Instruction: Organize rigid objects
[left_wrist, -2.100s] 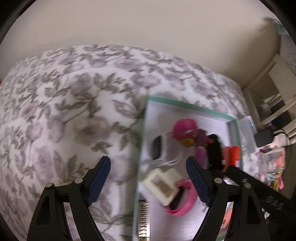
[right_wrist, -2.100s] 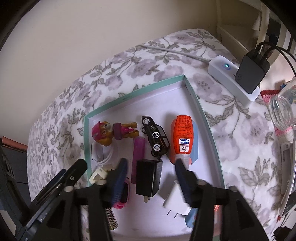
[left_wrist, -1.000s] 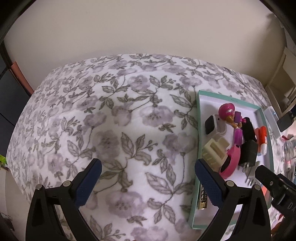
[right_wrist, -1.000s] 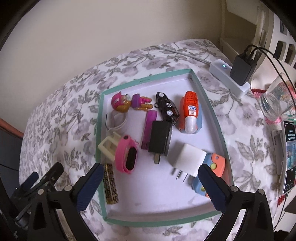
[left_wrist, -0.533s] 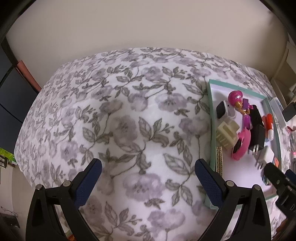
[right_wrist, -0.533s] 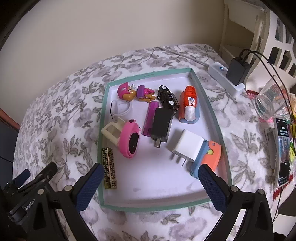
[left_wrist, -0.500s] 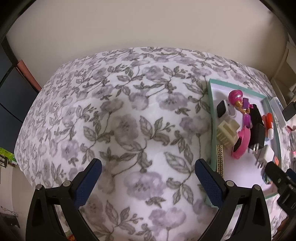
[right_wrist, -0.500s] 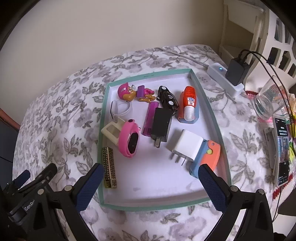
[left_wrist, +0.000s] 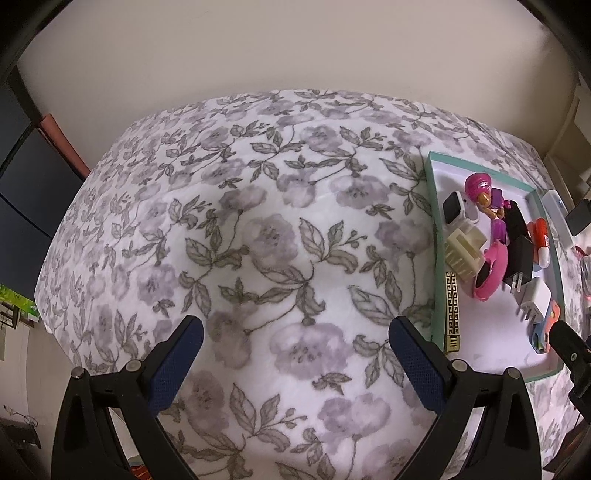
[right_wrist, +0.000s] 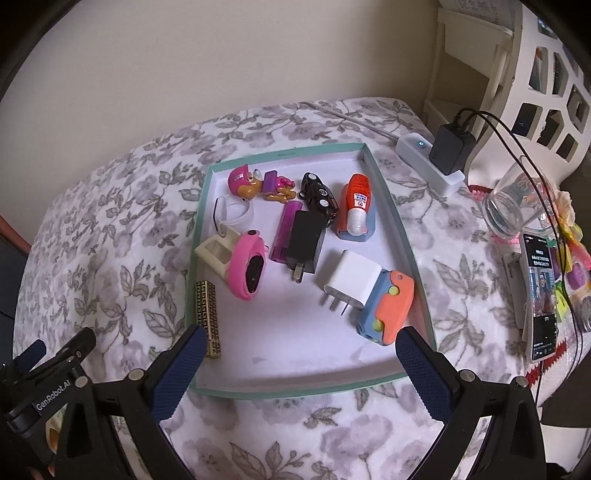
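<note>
Both tongs wide, empty: left tongs (left_wrist: 295, 347) over floral surface (left_wrist: 258, 240), right tongs (right_wrist: 299, 347) over tray (right_wrist: 295, 391).

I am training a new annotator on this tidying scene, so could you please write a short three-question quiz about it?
1. True or false: the right gripper is open and holds nothing.
2. Which item touches the white charger in the teal tray? A) toy car B) blue-and-orange toy C) gold patterned bar
3. What lies under the left gripper?

Key:
1. True
2. B, the blue-and-orange toy
3. The floral cloth
</note>
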